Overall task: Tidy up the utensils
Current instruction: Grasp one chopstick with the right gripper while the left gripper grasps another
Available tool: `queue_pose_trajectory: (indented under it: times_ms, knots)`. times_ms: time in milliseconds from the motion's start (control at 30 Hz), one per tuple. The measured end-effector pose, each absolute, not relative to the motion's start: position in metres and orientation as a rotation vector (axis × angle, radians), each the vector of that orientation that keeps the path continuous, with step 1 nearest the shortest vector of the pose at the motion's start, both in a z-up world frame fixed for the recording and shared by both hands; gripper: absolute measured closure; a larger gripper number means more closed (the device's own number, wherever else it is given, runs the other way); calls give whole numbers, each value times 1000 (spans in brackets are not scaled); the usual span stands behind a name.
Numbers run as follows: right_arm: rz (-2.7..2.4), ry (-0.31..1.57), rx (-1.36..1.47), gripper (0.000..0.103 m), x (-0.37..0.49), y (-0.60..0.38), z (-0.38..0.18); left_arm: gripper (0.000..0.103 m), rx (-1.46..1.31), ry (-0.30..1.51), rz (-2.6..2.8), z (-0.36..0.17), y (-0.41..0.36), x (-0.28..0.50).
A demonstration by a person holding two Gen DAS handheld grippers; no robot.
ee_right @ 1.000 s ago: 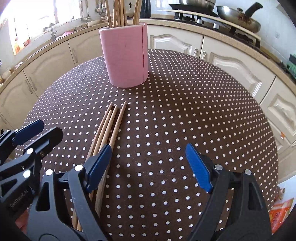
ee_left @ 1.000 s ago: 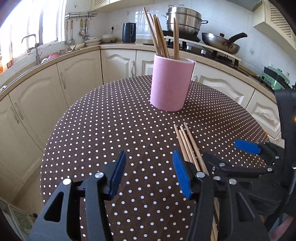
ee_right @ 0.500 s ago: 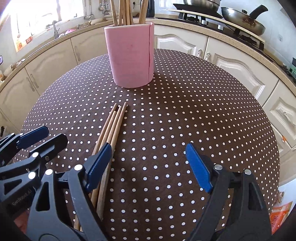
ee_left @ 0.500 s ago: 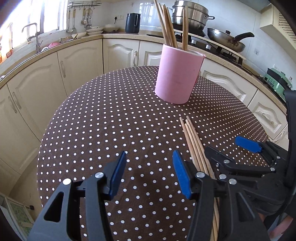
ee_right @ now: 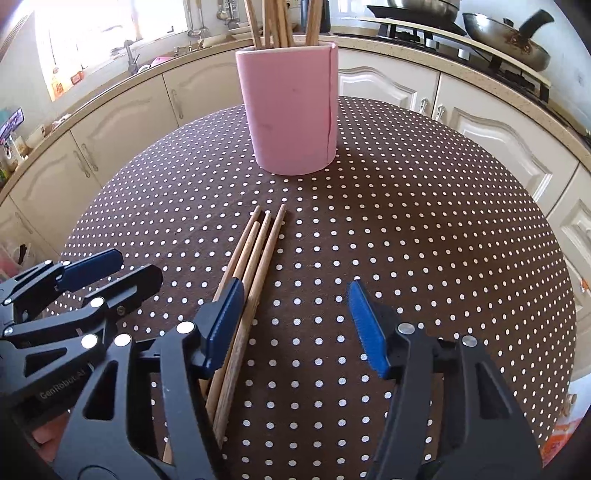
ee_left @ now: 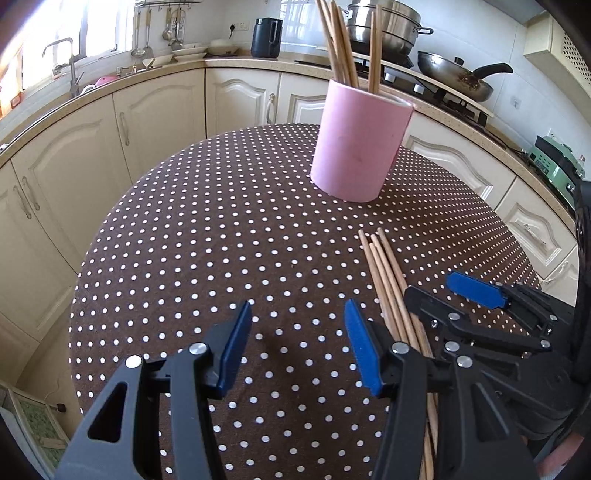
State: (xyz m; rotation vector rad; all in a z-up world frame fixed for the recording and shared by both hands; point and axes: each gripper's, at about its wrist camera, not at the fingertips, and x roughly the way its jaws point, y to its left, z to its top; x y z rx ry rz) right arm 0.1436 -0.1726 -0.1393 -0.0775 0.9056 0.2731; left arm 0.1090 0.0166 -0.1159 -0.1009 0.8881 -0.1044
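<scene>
Two grippers hang low over the near edge of a round worktop [ee_left: 207, 236] covered in brown cloth with white dots. The left gripper [ee_left: 297, 347] has its jaws apart with only bare cloth between the blue pads. The right gripper [ee_right: 293, 325] sits just beside it, toward the right edge; its jaws are closing, and nothing lies between them. Its left blue pad [ee_right: 223, 325] stands over a bundle of loose chopsticks [ee_right: 258, 254], but whether it touches them cannot be told.

Those four wooden chopsticks lie flat on the cloth, side by side and touching, running from the near edge under the grippers toward the middle of the worktop. Their far tips are roughly level with each other and stop short of the holder, with a strip of dotted cloth between.

Farther on, near the far edge of the worktop, a pink cylindrical holder [ee_right: 291, 110] stands upright. Several more chopsticks [ee_left: 340, 40] stand inside it, leaning apart at the top.

Beyond the worktop runs a curved kitchen counter [ee_left: 159, 74] over cream cabinet doors. On it, a dark kettle [ee_left: 266, 37] stands at the back, a stack of steel pots [ee_left: 384, 26] sits on the stove, and a wok [ee_left: 454, 77] with a black handle rests further right.
</scene>
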Motion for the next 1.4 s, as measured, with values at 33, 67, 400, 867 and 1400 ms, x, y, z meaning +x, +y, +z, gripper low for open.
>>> queue_pose_trajectory:
  times_ms: [33, 67, 400, 867, 1400]
  knots:
    - [272, 908, -80, 49, 142, -173, -139, 51, -102, 889, -109, -115, 15, 109]
    - [268, 904, -93, 50, 141, -172, -139, 51, -101, 889, -108, -115, 15, 108]
    - [319, 885, -127, 91, 143, -166, -142, 51, -113, 924, -175, -117, 5, 114]
    - [443, 922, 124, 96, 157, -209, -141, 45, 2, 1020, -166, -119, -32, 135]
    - [465, 930, 227, 96, 160, -227, -145, 44, -8, 1186, -129, -108, -40, 178]
